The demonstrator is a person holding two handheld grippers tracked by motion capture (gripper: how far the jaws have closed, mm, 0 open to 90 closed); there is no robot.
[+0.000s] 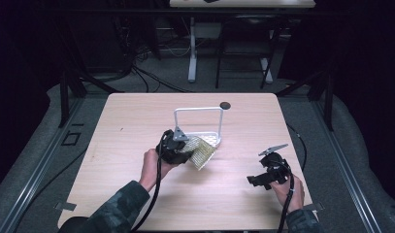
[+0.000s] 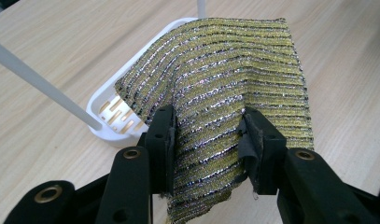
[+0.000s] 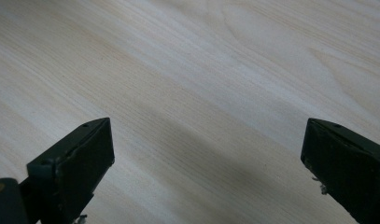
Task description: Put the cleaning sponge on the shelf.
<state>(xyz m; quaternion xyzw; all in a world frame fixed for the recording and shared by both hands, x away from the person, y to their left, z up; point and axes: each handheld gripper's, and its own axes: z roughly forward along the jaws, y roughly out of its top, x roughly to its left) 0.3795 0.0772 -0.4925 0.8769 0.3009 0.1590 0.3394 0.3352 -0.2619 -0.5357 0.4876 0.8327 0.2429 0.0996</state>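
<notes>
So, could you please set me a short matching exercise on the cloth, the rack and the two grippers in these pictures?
Things:
1. glittery striped cloth
2. white rack
3. left gripper
4. right gripper

States:
A. open over bare tabletop
B. shut on the fabric
C. stands on the table, tall looped handle
D. draped partly over the tray's edge

Pairs: 1-D, 2-C, 3-B, 4-A

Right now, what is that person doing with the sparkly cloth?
A person at a wooden table holds a gripper in each hand. The left gripper is pinching a shiny gold striped cloth, which hangs partly over a small white rack with a tall handle. Whether the cloth is going onto the rack or coming off it, I cannot tell. The right gripper holds nothing; its jaws are wide apart above the bare tabletop, off to the side.
</notes>
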